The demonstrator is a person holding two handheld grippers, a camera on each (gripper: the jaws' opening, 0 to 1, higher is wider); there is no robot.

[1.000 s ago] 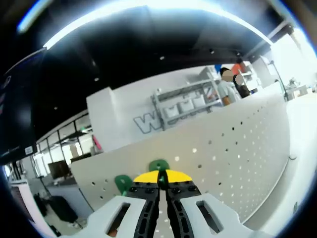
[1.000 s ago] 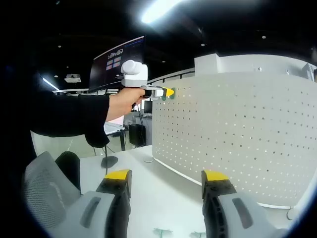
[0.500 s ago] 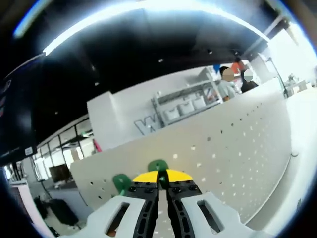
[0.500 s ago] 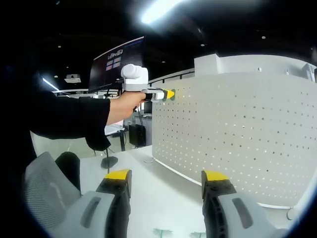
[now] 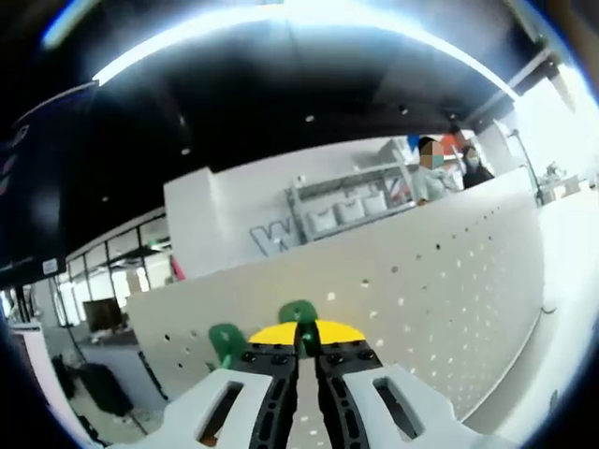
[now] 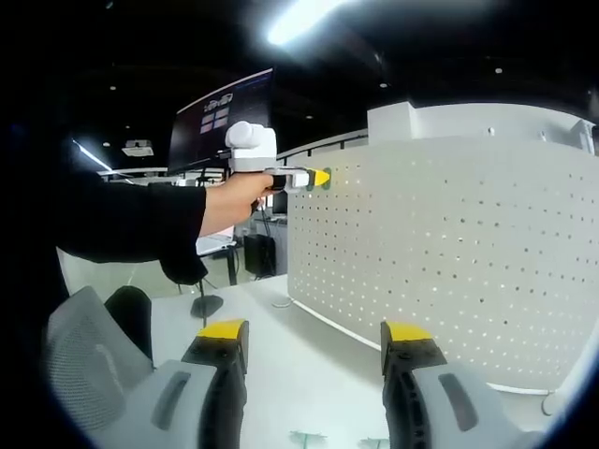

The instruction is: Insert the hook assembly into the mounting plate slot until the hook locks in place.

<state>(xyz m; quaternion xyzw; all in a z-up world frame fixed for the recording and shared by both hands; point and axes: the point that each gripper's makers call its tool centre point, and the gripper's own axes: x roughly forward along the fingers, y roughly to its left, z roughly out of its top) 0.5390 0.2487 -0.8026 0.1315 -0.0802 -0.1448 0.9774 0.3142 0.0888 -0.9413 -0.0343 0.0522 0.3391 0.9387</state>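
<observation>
You had two green hooks (image 5: 299, 312) at the one white pegboard (image 5: 440, 290), two grippers — left (image 5: 306, 354) and right (image 6: 314, 346) — and one monitor (image 6: 220, 117) beyond the pegboard.

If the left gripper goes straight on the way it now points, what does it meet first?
Probably the white pegboard. The left gripper, shut on a green hook, already points at the panel's upper edge; the right gripper view suggests the hook is at the board, though contact is unclear.

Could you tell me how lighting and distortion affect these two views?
Left gripper view: a ceiling light strip blows out to white glare, and fisheye bends the pegboard. Right gripper view: a dark room, a glaring ceiling light, an evenly lit pegboard bowed by the lens.
</observation>
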